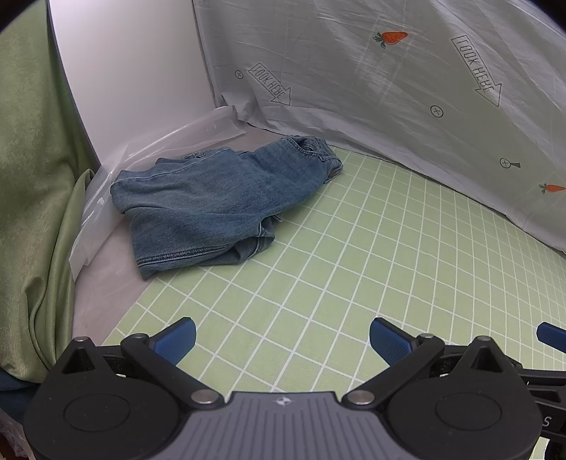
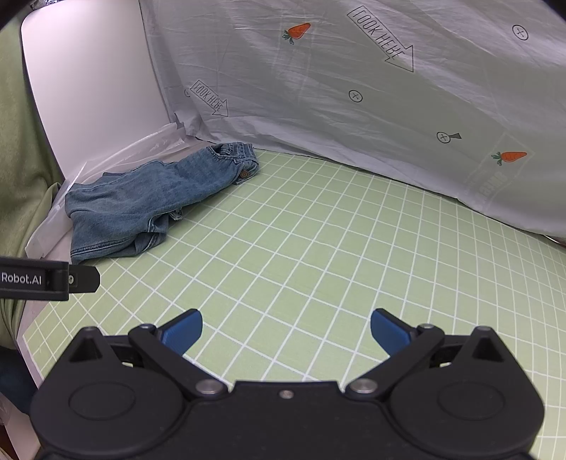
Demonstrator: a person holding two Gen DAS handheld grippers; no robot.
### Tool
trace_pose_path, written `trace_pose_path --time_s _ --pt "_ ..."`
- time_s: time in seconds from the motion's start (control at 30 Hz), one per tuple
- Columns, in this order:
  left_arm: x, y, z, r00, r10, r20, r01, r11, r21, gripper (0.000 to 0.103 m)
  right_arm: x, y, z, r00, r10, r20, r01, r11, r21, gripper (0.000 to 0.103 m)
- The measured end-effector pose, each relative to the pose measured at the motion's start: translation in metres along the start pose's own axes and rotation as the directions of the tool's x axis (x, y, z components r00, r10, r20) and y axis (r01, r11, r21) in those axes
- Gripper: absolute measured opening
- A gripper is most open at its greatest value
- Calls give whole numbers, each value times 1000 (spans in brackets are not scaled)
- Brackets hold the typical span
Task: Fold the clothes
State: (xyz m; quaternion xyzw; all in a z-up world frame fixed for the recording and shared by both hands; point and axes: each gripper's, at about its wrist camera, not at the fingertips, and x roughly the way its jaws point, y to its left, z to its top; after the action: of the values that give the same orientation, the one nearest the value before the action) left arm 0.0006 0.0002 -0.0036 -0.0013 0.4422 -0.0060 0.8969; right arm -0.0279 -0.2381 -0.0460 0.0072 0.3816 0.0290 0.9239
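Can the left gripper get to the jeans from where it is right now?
Probably yes: the left gripper is open, and only bare green grid mat lies between it and the jeans.

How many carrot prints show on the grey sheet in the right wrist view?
2. One carrot is near the top of the grey sheet, left of centre; the other carrot is lower at the right. Folds may hide more.

Makeshift recording corner, green grid mat (image 2: 318, 247), printed sheet backdrop (image 2: 353, 88), green curtain (image 1: 28, 177)
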Motion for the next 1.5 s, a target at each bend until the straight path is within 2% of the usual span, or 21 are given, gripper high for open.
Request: trace_pose_path --time_s 1.1,1.5 --pt "4 -2 -1 1000 -3 -13 3 1000 11 103 3 3 -2 1000 8 -7 -8 1000 -10 102" --pt "25 1 20 1000 -19 -12 19 1000 -4 103 20 6 19 1000 -6 8 6 999 -32 102"
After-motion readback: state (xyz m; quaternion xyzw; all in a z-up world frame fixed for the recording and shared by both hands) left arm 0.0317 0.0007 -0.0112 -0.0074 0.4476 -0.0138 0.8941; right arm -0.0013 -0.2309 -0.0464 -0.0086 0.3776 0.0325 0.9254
